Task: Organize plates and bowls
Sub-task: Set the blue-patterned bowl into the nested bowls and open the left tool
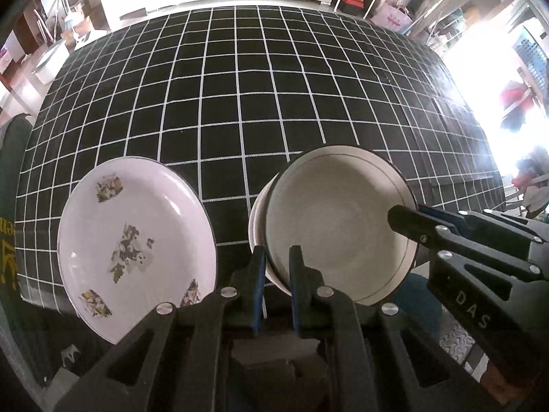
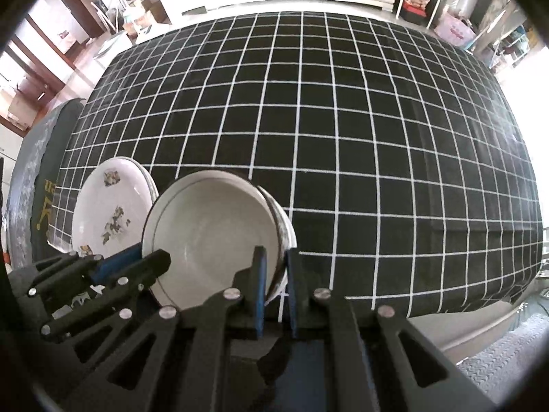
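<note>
In the left wrist view, the left gripper [image 1: 277, 264] sits at the bottom centre of the frame with its blue-padded jaws clamped on the left rim of a stack of bowls [image 1: 338, 219]. The top bowl is plain cream with a thin dark line inside the rim, and the edge of another bowl shows beneath it on the left. The right gripper [image 1: 405, 221] comes in from the right edge of the frame and grips the opposite rim of the same stack, jaws closed on it. To the left, in the lower left of the frame, lies a white plate [image 1: 137, 247] with flower prints, just beside the bowls but not touching them. Whether the stack rests on the cloth or hangs just above it cannot be told.

In the right wrist view, the right gripper [image 2: 276, 267] at bottom centre pinches the right rim of the bowls [image 2: 212, 226], and the left gripper [image 2: 151, 261] reaches in from the lower left onto the other rim. The plate [image 2: 109, 213] shows behind it at the left, partly hidden by the bowls.

Everything stands near the lower edge of a black tablecloth [image 1: 257, 86] with a white grid, whose upper part lies bare
</note>
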`<action>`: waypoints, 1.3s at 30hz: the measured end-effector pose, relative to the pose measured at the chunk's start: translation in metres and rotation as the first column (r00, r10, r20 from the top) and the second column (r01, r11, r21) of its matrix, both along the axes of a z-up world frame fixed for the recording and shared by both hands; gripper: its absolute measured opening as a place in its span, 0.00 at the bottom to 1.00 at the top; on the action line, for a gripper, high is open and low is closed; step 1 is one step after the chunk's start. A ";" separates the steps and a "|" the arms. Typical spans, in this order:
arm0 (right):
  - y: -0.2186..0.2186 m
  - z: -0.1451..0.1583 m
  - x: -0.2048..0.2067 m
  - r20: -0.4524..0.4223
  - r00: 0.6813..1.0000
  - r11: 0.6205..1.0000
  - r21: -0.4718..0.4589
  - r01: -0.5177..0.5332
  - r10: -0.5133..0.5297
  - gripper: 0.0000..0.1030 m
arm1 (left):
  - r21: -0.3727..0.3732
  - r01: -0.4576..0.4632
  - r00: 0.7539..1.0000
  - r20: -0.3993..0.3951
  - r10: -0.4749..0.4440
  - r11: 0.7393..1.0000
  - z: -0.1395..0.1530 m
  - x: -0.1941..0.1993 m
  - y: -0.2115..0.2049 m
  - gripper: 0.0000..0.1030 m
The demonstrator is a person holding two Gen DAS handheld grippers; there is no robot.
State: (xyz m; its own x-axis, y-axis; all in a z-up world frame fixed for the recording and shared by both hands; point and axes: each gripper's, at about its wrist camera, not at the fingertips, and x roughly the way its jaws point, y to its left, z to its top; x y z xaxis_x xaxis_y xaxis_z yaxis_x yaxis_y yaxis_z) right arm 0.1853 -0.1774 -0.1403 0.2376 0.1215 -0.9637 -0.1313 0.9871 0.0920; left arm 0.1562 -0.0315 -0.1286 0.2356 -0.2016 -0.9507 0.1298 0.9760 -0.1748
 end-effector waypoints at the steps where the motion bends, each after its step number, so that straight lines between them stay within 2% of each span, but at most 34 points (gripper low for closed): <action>1: 0.000 -0.002 0.000 -0.005 1.000 1.000 -0.001 0.000 0.000 0.14 | 0.001 0.000 1.000 0.000 0.000 1.000 -0.001 0.000 0.000 0.10; 17: -0.004 -0.011 0.000 -0.030 1.000 1.000 0.000 0.004 -0.004 0.15 | 0.008 0.008 1.000 0.014 -0.008 1.000 -0.015 0.003 0.000 0.11; 24: -0.008 -0.002 -0.005 0.008 1.000 1.000 0.010 -0.003 0.003 0.15 | -0.026 0.005 0.999 0.042 -0.004 1.000 -0.001 -0.002 0.006 0.11; 26: -0.013 0.002 -0.008 0.011 1.000 1.000 0.029 -0.005 0.005 0.15 | -0.030 -0.004 0.999 0.052 0.006 1.000 0.006 -0.004 0.011 0.16; 29: -0.023 0.008 -0.011 0.022 0.999 0.998 0.060 0.023 -0.025 0.21 | -0.062 -0.019 0.998 0.061 0.023 0.998 0.014 -0.009 0.022 0.23; 32: -0.037 0.015 -0.016 0.031 0.997 0.989 0.131 0.067 -0.071 0.39 | -0.109 -0.027 0.998 0.053 0.033 0.994 0.015 -0.015 0.031 0.27; 34: -0.042 0.016 -0.018 0.024 0.995 0.981 0.175 0.087 -0.093 0.58 | -0.155 -0.030 0.998 0.043 0.037 0.987 0.014 -0.018 0.037 0.28; 39: -0.047 0.015 -0.020 -0.009 0.991 0.952 0.278 0.132 -0.135 0.67 | -0.251 -0.037 0.999 0.023 0.044 0.967 0.003 -0.018 0.047 0.42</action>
State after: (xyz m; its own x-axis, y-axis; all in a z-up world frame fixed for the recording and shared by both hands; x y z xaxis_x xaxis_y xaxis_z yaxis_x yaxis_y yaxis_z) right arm 0.1652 -0.2240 -0.1254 0.2795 0.3498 -0.8942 -0.0023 0.9315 0.3637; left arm 0.1380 0.0156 -0.1259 0.2746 -0.4221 -0.8640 0.0997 0.9062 -0.4110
